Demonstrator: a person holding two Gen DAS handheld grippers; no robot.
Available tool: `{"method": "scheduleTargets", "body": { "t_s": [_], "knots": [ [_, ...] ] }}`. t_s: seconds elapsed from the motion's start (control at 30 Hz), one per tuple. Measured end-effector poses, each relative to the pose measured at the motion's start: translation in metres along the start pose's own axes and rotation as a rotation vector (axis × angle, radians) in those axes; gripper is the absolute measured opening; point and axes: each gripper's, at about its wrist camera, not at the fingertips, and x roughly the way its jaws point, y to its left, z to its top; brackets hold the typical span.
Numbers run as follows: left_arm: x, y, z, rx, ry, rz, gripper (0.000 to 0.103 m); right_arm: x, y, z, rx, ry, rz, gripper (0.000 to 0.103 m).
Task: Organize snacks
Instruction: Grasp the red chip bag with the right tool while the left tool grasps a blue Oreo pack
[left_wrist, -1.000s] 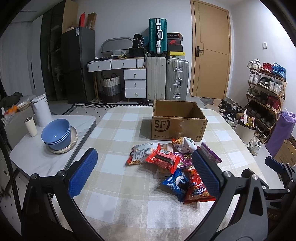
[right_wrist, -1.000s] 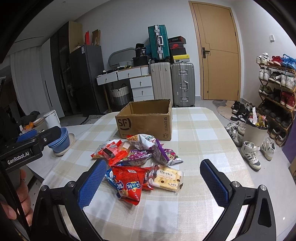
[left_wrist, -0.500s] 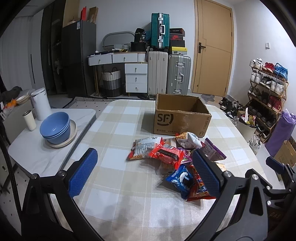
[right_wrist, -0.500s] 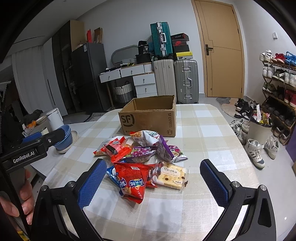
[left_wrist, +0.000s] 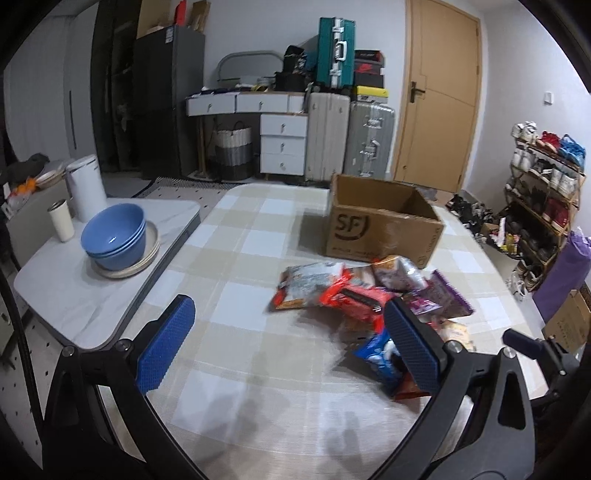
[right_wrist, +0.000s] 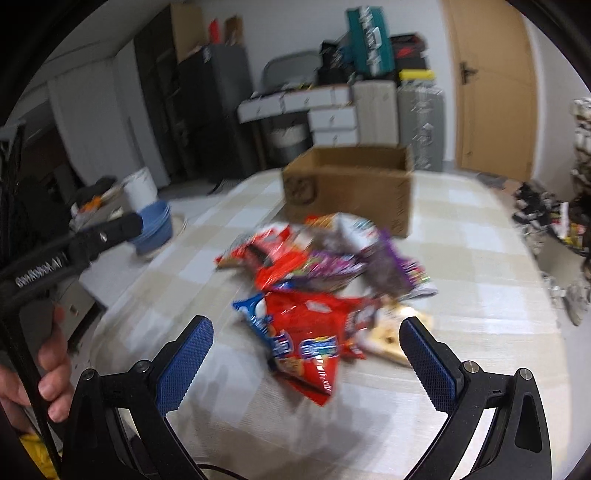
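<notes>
Step in hand, as judged: approach to the first pick; no packet is lifted and the cardboard box (left_wrist: 384, 225) shows nothing inside from these angles, so the sorting looks barely begun. Snack pile (right_wrist: 325, 280): a loose overlapping heap on the checked counter (left_wrist: 236, 295), just in front of the box, nearest packets touching or nearly touching its front wall. Members: red chip bag (right_wrist: 310, 339) at the near edge, blue cookie packet (right_wrist: 255, 314) tucked under its left side, pale biscuit pack (right_wrist: 391, 332) to its right, purple bags and another red packet behind. Right gripper (right_wrist: 306, 358): jaws spread wide, holding nothing, the red chip bag lying between and just ahead of the pads; this view is motion-blurred, so contact cannot be told. Left gripper (left_wrist: 291, 343): likewise wide open and empty, the pile off toward its right finger, which overlaps the blue cookie packet (left_wrist: 380, 354) in view. Next move, as judged: lower onto one packet, close on an edge without catching its neighbours, and carry it over the box rim.
</notes>
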Motion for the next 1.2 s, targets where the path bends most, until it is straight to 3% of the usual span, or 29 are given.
{"method": "scheduleTargets", "body": {
  "t_s": [0.2,0.37,0.57,0.8,0.87,1.0,1.2],
  "knots": [
    [0.029,0.020,-0.010,-0.023,0.062,0.023,0.102,0.045,-0.001,0.001,-0.032,0.069,-0.019,0.101],
    [0.052,0.023,-0.022,-0.019,0.115,0.021,0.102,0.068,-0.009,-0.007,0.008,0.163,0.021,0.060],
    [0.072,0.014,-0.034,-0.004,0.170,-0.023,0.102,0.072,-0.014,-0.018,0.046,0.144,0.087,0.042],
    [0.084,-0.007,-0.048,0.015,0.239,-0.134,0.102,0.055,-0.020,-0.021,0.096,0.092,0.133,0.040],
    [0.087,-0.011,-0.053,0.010,0.259,-0.121,0.102,0.047,-0.022,-0.021,0.105,0.066,0.138,0.040],
    [0.103,-0.015,-0.058,-0.038,0.323,-0.193,0.101,0.027,-0.030,-0.019,0.136,0.011,0.156,0.040],
    [0.114,-0.031,-0.062,-0.052,0.353,-0.257,0.101,0.010,-0.046,-0.023,0.177,-0.024,0.153,0.040]
  ]
}}
